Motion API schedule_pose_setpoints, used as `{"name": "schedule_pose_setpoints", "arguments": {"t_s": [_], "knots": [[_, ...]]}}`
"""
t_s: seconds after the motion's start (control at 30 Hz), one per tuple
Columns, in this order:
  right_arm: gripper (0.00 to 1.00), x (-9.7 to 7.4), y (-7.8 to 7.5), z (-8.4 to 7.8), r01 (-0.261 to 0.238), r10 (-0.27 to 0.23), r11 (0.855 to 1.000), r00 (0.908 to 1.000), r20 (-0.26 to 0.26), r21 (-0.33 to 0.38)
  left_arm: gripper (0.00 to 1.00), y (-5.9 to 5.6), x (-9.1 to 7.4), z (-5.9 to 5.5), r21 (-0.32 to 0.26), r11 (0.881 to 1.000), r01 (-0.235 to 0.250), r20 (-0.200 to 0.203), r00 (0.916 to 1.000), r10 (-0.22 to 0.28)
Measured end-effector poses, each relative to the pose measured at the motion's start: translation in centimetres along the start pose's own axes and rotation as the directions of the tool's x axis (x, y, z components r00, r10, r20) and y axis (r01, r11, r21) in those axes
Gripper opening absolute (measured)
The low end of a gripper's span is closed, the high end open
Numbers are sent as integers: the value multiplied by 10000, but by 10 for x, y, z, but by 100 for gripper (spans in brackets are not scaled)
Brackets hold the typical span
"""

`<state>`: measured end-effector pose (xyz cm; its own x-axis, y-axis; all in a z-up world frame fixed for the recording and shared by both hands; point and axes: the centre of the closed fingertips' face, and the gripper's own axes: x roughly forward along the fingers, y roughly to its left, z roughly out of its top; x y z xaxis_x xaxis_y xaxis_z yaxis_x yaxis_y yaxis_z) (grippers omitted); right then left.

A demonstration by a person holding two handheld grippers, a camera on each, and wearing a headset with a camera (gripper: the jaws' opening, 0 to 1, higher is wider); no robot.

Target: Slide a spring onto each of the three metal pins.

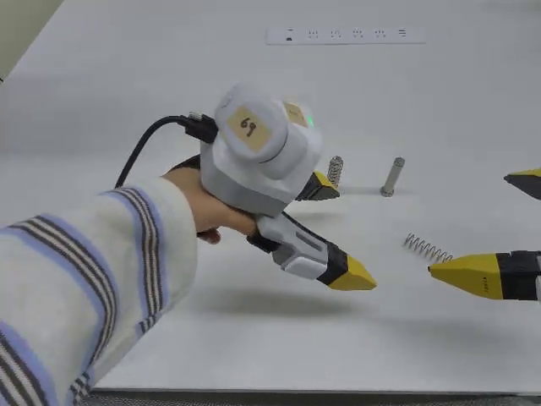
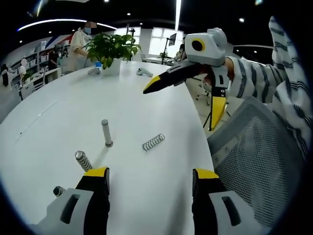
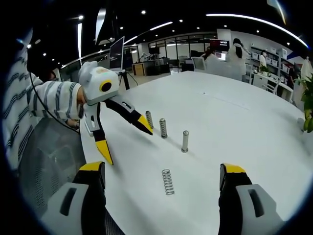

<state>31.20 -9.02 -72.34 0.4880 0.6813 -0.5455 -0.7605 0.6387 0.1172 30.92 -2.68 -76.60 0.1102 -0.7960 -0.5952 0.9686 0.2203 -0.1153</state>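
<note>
Two metal pins wear springs: one (image 3: 163, 128) (image 1: 336, 170) (image 2: 83, 160) and another (image 3: 149, 119) (image 2: 58, 191) farther along the row. The third pin (image 1: 392, 177) (image 2: 105, 132) (image 3: 185, 141) stands bare and upright. A loose spring (image 1: 427, 248) (image 2: 153, 142) (image 3: 167, 181) lies flat on the white table (image 1: 254, 338). My left gripper (image 1: 338, 230) (image 2: 151, 174) is open and empty, one jaw tip close to the sprung pins. My right gripper (image 1: 469, 224) (image 3: 162, 168) is open, its jaws standing either side of the loose spring, slightly short of it.
A white power strip (image 1: 345, 35) lies at the far edge of the table. A potted plant (image 2: 110, 49) and small white objects sit far across the table. A mesh chair (image 2: 249, 161) stands beside the table edge. People are in the background.
</note>
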Motion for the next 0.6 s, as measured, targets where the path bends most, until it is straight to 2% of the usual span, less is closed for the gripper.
{"name": "schedule_pose_setpoints", "arguments": {"t_s": [0.2,0.37,0.47,0.6], "knots": [[96,-2,-1,-1,27,-27,10000,10000,38,27,62,-4,15,5,119,9997,232,-52,9997,-232],[95,-3,-1,-2,20,-20,10000,10000,-24,10,51,-6,25,10,377,9984,410,-28,9992,-409],[95,-4,-1,-2,29,-29,10000,10000,-12,1,51,-5,31,9,778,9958,483,-317,9984,-460],[95,-4,-1,-4,6,-6,10000,10000,-52,7,46,-6,39,10,1038,9922,686,-584,9963,-628]]}}
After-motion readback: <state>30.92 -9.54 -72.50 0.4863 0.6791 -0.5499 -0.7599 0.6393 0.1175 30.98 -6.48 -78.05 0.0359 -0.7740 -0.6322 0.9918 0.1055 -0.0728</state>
